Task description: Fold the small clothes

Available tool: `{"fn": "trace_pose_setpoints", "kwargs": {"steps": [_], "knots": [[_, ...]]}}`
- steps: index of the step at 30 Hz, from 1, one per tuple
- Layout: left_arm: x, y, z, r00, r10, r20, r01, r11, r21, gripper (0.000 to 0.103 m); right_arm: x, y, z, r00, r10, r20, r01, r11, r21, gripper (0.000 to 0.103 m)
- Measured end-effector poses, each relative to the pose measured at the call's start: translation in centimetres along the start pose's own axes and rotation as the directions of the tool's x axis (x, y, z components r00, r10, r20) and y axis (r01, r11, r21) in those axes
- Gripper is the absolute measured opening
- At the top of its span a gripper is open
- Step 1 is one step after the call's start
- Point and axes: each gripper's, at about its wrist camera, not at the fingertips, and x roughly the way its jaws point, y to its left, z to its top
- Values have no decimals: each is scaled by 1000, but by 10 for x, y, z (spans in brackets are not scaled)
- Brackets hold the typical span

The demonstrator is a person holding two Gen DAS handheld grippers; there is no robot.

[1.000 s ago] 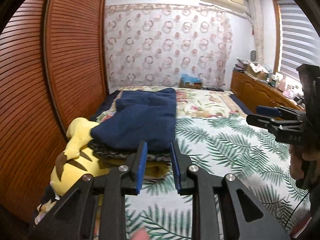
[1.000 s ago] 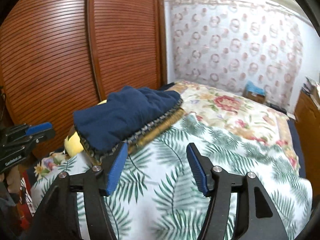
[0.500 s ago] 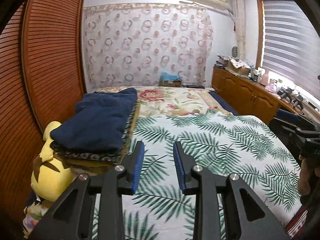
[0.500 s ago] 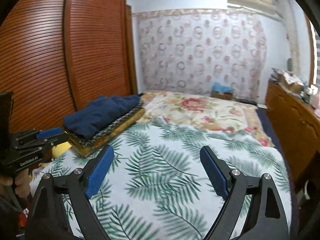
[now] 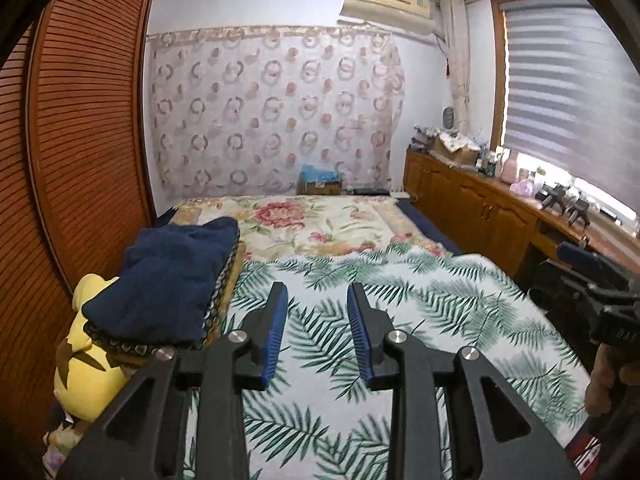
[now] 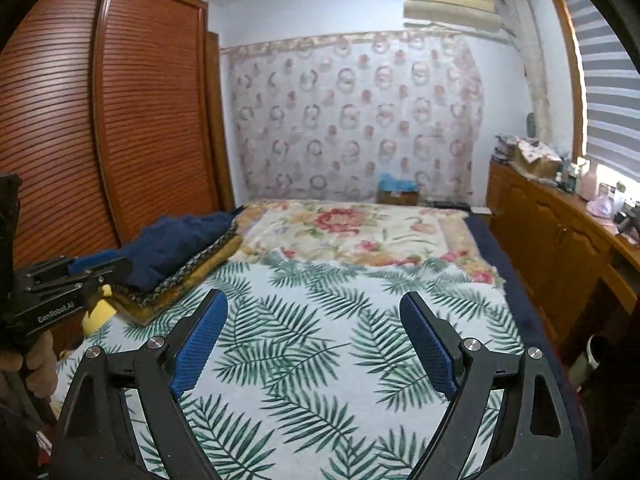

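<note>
A stack of folded clothes, with a navy blue piece (image 5: 172, 276) on top and patterned and mustard pieces under it, lies at the bed's left edge; it also shows in the right wrist view (image 6: 176, 244). My left gripper (image 5: 316, 300) is open and empty, held above the palm-leaf bedspread (image 5: 400, 308), to the right of the stack. My right gripper (image 6: 314, 306) is wide open and empty above the same bedspread (image 6: 320, 320). Each gripper shows at the edge of the other's view: the right one (image 5: 580, 264), the left one (image 6: 92, 270).
A yellow plush toy (image 5: 86, 360) lies under the stack's near end by the brown slatted wardrobe (image 5: 72, 140). A floral blanket (image 5: 312, 224) covers the bed's far half. A wooden cabinet (image 5: 480, 216) with clutter runs along the right.
Both grippers have drawn back and swung right, away from the folded stack, which now sits farther left. The right gripper's jaws have opened wider. The left jaws have opened a little.
</note>
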Motion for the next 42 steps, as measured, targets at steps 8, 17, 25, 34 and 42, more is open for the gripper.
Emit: {"fn": "trace_pose_setpoints", "kwargs": {"steps": [8, 17, 25, 34, 42], "knots": [[-7, -1, 9, 1000, 15, 19, -15, 1000, 6, 31, -15, -7, 6, 999, -24, 34, 24, 1000, 13, 90], [-5, 0, 7, 1000, 20, 16, -20, 1000, 2, 31, -16, -8, 6, 999, -23, 34, 23, 1000, 11, 90], [-5, 0, 7, 1000, 21, 16, -21, 1000, 3, 32, -17, -8, 6, 999, -27, 33, 26, 1000, 15, 90], [-4, -1, 6, 1000, 20, 17, -21, 1000, 9, 32, -20, -10, 2, 998, -49, 34, 48, 999, 21, 90], [-5, -2, 3, 1000, 19, 24, -19, 1000, 9, 33, -16, -14, 1, 998, -49, 34, 49, 999, 25, 90]]}}
